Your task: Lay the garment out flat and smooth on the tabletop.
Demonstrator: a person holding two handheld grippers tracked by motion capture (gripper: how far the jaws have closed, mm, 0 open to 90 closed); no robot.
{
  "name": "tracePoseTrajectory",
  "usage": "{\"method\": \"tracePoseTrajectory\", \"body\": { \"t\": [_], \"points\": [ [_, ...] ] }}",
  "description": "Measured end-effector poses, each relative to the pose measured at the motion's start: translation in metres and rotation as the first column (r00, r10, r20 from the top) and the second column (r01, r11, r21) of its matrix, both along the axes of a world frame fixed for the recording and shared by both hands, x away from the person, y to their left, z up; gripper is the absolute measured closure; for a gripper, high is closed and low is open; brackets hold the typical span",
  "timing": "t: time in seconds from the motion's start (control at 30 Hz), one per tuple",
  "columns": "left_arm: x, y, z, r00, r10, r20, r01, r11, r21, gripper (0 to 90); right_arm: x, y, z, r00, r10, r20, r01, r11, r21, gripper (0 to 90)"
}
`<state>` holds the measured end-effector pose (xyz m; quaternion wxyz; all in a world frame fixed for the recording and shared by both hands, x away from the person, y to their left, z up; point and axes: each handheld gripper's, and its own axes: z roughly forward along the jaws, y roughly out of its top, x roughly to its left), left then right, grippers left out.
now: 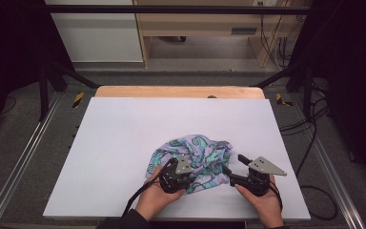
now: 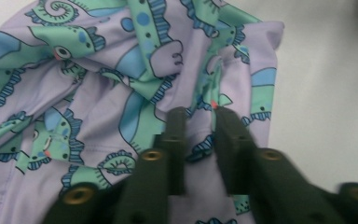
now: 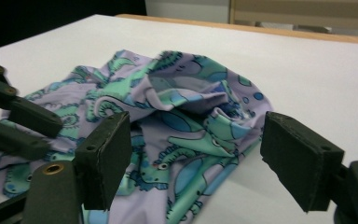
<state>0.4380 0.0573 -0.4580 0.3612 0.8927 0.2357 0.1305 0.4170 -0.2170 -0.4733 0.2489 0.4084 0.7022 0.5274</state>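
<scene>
Left tool clamped on crumpled cloth; right tool apart, white table.

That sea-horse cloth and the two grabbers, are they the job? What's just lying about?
Part of the job:
patterned cloth
left gripper, jaws nearly closed over a fold
right gripper, jaws open

Just there:
white table
cables on the floor

1. The high view is evenly lit from above; the white table is bright, the surroundings at left and right nearly black.
2. The left gripper view is soft; its jaws are blurred and dark.
3. The right gripper view is sharper on the patterned cloth, and its background is hazy.
</scene>
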Motion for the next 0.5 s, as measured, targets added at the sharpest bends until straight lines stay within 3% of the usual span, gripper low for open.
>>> {"method": "tracePoseTrajectory", "body": {
  "t": [0.07,0.17,0.27,0.4,0.5],
  "points": [
    [0.001,-0.001,0.001,0.9999,-0.012,0.004,0.012,0.9998,0.017,86.6,-0.002,0.001,-0.001,1.0000,0.006,0.005,-0.006,1.0000,-0.005,24.8],
    [0.003,0.003,0.001,0.9999,-0.010,-0.005,0.011,0.9992,0.038,88.6,-0.002,0.002,-0.004,0.9999,0.010,-0.001,-0.010,0.9999,-0.008,25.0],
    [0.000,0.012,0.010,0.9998,0.006,0.016,-0.006,0.9999,0.015,88.8,-0.003,0.001,-0.006,1.0000,0.008,-0.006,-0.008,0.9999,-0.012,25.0],
    [-0.005,0.040,0.024,0.9970,0.062,0.045,-0.061,0.9976,-0.033,88.9,-0.004,0.000,-0.007,0.9999,0.000,-0.010,0.000,1.0000,-0.009,24.9],
    [-0.007,0.066,0.025,0.9942,0.100,0.042,-0.098,0.9944,-0.040,89.0,-0.004,-0.002,-0.008,0.9999,-0.006,-0.015,0.006,0.9999,-0.008,25.0]
  ]
}}
